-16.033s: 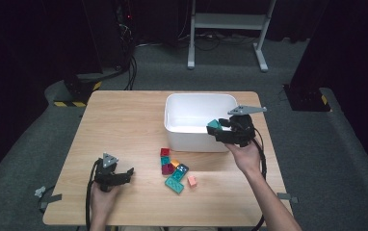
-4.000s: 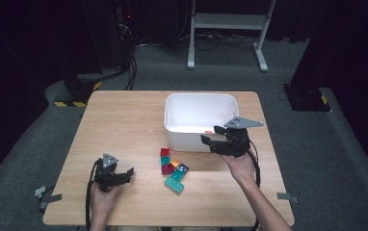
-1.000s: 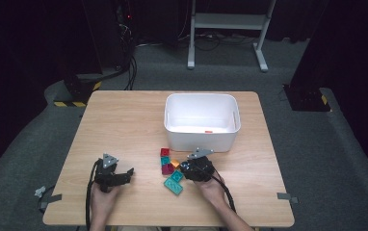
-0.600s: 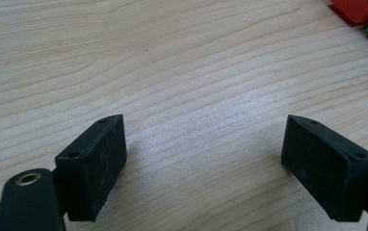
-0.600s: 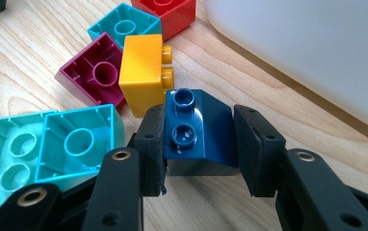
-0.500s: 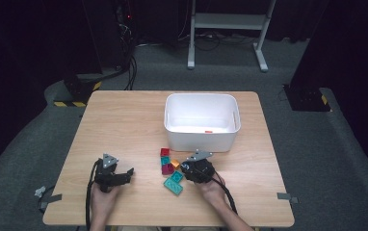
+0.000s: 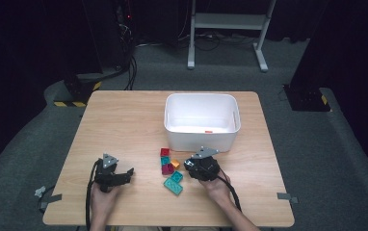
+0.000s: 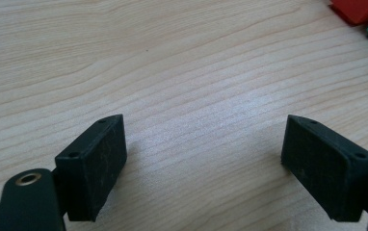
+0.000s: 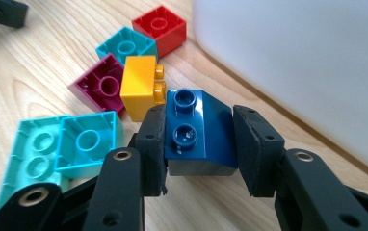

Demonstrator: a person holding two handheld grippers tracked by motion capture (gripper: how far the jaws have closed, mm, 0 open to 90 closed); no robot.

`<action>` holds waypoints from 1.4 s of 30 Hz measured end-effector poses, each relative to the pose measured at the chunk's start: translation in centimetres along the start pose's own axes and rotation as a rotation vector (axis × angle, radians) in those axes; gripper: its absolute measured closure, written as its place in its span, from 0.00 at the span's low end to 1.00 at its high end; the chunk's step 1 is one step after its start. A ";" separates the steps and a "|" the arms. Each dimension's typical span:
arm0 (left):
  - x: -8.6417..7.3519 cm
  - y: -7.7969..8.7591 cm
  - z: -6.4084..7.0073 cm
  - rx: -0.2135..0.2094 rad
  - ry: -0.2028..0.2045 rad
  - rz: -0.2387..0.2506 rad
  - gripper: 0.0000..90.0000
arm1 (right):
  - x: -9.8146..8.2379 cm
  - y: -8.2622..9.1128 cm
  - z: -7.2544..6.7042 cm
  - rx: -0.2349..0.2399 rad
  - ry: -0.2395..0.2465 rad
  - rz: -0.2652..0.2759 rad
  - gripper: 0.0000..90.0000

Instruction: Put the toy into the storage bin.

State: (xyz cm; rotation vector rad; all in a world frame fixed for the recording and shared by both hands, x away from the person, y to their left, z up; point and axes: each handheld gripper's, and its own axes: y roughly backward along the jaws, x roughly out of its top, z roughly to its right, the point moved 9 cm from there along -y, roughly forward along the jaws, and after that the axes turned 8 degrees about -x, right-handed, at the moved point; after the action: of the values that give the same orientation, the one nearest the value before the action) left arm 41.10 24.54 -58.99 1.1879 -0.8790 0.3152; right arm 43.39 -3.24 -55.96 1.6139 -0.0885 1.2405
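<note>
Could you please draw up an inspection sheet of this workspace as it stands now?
Surface: light wooden table, bare at the left gripper view.
Job's things: dark blue brick sits between the pads of the right hand-held gripper; white bin stands behind, with a small orange piece inside.
Clutter: loose bricks beside the bin: red, teal, magenta, yellow, light blue, mint.
Grippers: right shut on the dark blue brick; left hand-held gripper open over bare wood.
Cables: one trails from each gripper toward the person; more lie on the floor behind.
Surroundings: grey carpet, dark backdrop, white stand, tape marks on the floor.
</note>
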 end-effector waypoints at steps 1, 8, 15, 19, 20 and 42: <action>0.0 0.0 0.0 0.000 0.000 0.000 0.18 | 0.2 0.6 0.2 0.005 0.001 0.008 0.65; 0.0 0.0 0.0 0.000 0.001 0.001 0.18 | 1.2 2.3 0.8 0.014 0.001 0.030 0.65; 0.0 0.0 0.0 0.000 0.002 0.001 0.18 | 2.8 4.4 1.4 0.019 0.010 0.054 0.65; 0.0 0.0 0.0 0.000 0.000 0.000 0.18 | 4.0 5.8 2.0 0.026 0.000 0.077 0.65; 0.0 0.0 0.0 -0.001 0.002 0.001 0.18 | 4.2 6.0 2.1 0.026 0.000 0.079 0.65; 0.0 0.0 0.0 -0.001 0.002 0.001 0.18 | 9.0 9.9 5.8 0.030 -0.055 0.134 0.65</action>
State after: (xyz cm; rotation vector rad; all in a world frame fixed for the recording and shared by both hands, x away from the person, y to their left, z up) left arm 41.11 24.53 -58.99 1.1864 -0.8783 0.3171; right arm 45.50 -7.59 -42.23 1.6907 -0.2175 1.3048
